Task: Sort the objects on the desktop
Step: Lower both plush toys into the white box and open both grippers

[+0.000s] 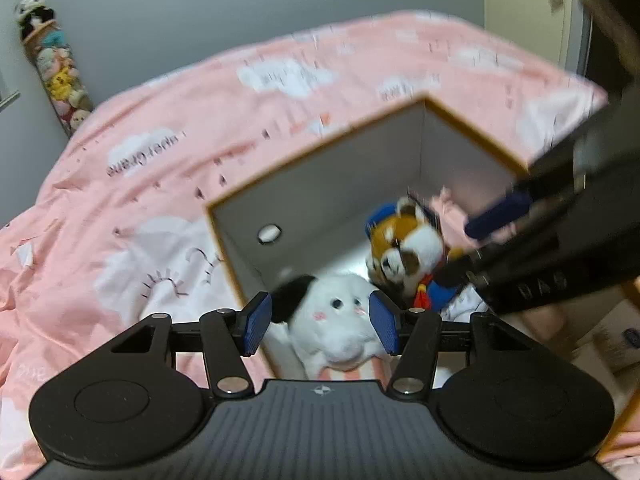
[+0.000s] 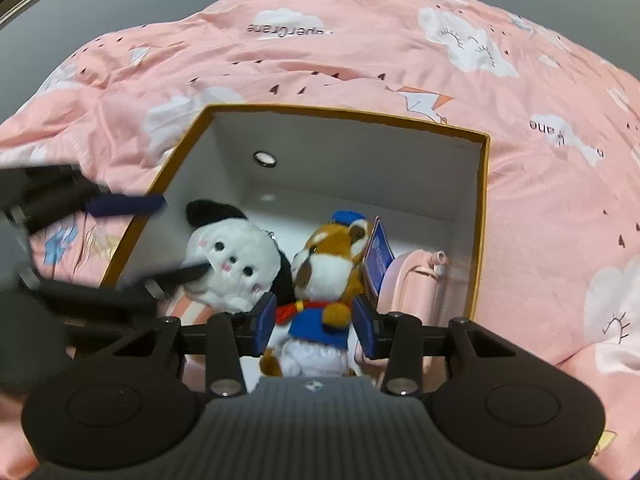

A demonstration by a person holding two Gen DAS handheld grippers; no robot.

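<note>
Brown plush (image 2: 326, 276) sits upright in box (image 2: 478, 216), facing the camera.

1. The right gripper (image 2: 315, 322) is hanging over an open white box (image 2: 478, 200) with a mustard rim, its jaws apart and flanking a brown-and-white plush in blue (image 2: 324, 276).
2. A white plush dog with black ears (image 2: 232, 256) is lying beside it.
3. The left gripper (image 2: 160, 236) is reaching in, blurred.
4. A pink cloud-print quilt (image 2: 320, 52) is lying under the box.

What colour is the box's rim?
The box rim is mustard orange, against grey-white inner walls; it shows best in the right wrist view.
</note>
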